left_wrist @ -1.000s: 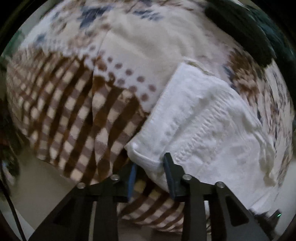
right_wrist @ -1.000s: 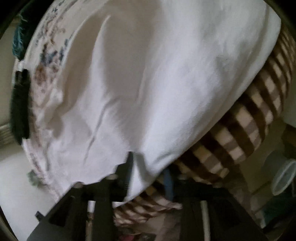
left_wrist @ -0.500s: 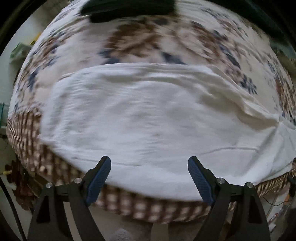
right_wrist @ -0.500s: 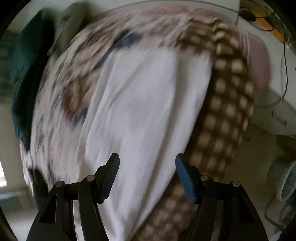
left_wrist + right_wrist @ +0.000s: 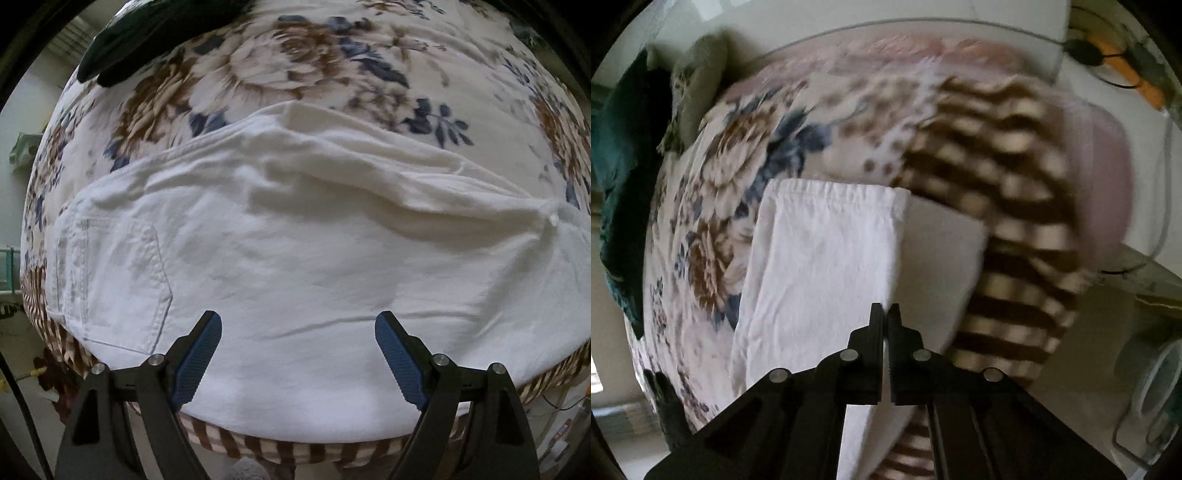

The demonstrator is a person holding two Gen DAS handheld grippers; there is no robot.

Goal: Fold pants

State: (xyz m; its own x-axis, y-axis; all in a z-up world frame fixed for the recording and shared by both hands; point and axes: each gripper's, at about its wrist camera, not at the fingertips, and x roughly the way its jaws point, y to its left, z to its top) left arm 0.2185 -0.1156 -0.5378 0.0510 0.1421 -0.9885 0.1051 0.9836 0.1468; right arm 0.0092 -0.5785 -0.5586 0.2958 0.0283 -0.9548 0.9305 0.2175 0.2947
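A: Where are the white pants [image 5: 295,266] right now?

B: Spread across the floral blanket [image 5: 303,62], directly beyond and under the left gripper [image 5: 298,341]. Its jaws stand wide apart with nothing pinched; the cloth lies past the blue pads [image 5: 201,345], a back pocket [image 5: 122,280] off to the left of them.

A: And the right gripper [image 5: 885,314]?

B: Its jaws are pressed together. A folded edge of the pants [image 5: 827,258] runs right up to the tips, but I can't tell whether cloth is caught between them or they have shut on nothing.

A: So which step is this?

B: I'd judge the pants are already folded lengthwise, one leg over the other, and the crosswise fold comes next. That calls for the left jaws to drop onto an edge near the waist and close, while the right takes the hem end, then both carry one end across evenly.

A: Anything you can't make out?

B: The right view is smeared, so the checked border [image 5: 1015,206] is soft. The near edge of the pants disappears behind the gripper bodies in both views.
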